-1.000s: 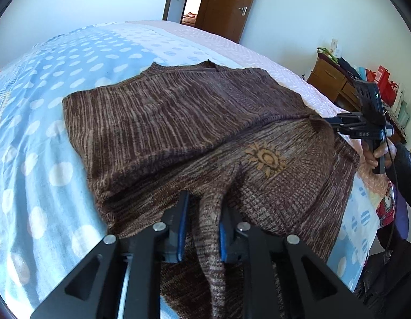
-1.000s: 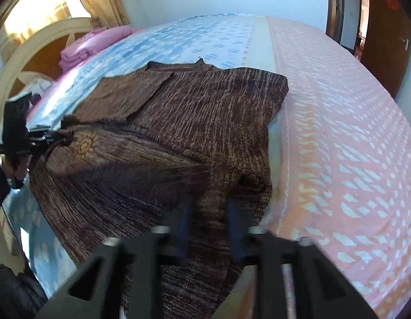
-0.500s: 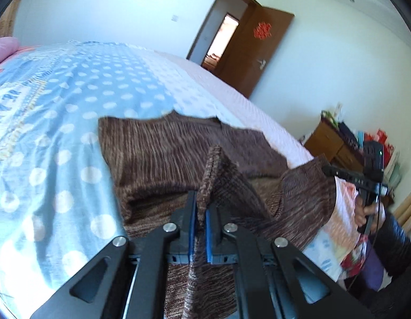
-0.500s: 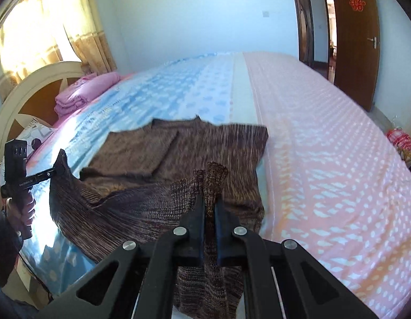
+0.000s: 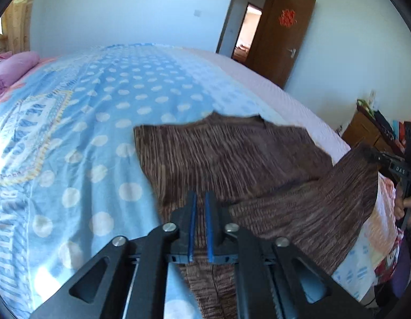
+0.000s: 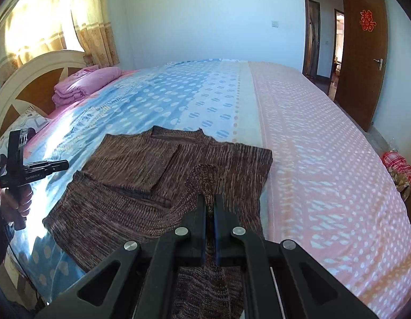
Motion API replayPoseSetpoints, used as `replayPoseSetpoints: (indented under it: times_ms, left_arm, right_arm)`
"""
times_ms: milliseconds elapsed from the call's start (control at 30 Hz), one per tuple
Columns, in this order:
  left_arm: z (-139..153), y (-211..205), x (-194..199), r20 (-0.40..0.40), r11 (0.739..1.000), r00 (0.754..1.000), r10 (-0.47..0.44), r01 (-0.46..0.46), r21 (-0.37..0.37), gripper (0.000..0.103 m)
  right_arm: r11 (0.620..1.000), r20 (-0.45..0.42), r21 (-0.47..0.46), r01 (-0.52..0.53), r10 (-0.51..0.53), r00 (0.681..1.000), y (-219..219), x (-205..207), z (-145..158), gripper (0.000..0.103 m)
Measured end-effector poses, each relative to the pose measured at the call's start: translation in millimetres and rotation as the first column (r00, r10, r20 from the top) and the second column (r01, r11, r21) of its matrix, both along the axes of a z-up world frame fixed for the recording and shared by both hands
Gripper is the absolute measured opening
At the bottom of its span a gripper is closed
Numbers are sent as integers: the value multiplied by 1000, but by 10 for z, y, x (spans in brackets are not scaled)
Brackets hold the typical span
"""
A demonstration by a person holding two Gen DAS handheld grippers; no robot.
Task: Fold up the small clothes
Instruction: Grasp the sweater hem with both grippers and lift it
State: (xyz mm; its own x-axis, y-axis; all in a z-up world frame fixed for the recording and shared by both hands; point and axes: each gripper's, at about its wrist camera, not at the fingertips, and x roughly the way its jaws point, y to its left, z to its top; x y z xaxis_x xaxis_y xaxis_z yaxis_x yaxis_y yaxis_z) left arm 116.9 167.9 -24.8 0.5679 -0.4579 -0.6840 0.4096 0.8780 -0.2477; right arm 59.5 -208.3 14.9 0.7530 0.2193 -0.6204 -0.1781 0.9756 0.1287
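Observation:
A brown knitted sweater (image 5: 218,154) lies on the bed, its far half flat with a sleeve folded over it (image 6: 136,159). Its near hem is lifted off the bed. My left gripper (image 5: 199,199) has its jaws nearly closed, and sweater fabric hangs below them. In the right wrist view the left gripper (image 6: 64,163) sits beside the hem's left corner, and I cannot tell if it holds it. My right gripper (image 6: 210,199) is shut on the hem's right corner, which stands up between the fingers. It also shows in the left wrist view (image 5: 370,154), holding that corner.
The bed has a blue dotted cover (image 5: 99,133) on the left and a pink one (image 6: 325,159) on the right. Folded pink bedding (image 6: 85,82) lies by the headboard. A wooden cabinet (image 5: 365,130) with bags stands beside the bed. A brown door (image 6: 362,58) is open.
Both grippers have risen and pulled the near hem up and back off the bed. The fabric that stood up between the left fingers no longer shows above them.

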Motion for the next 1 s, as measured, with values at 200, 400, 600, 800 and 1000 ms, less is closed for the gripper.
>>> replayPoseSetpoints:
  times_ms: [200, 400, 600, 800, 1000]
  left_arm:
    - [-232, -93, -32, -64, 999, 998, 27, -24, 45, 41]
    - [-420, -271, -6, -123, 992, 992, 35, -20, 122, 42]
    - [-421, -308, 50, -144, 989, 986, 82, -62, 138, 46]
    - [-436, -360, 23, -130, 992, 988, 81, -67, 108, 13]
    - [-243, -319, -136, -77, 995, 994, 83, -79, 59, 10]
  right_arm:
    - [999, -37, 37, 26, -25, 999, -89, -45, -158, 4]
    - [999, -44, 48, 24, -22, 999, -101, -73, -185, 4]
    - [998, -65, 60, 25, -21, 998, -90, -108, -272, 4]
    - [997, -80, 58, 47, -43, 996, -113, -118, -342, 4]
    - [998, -49, 59, 35, -32, 998, -119, -261, -179, 4]
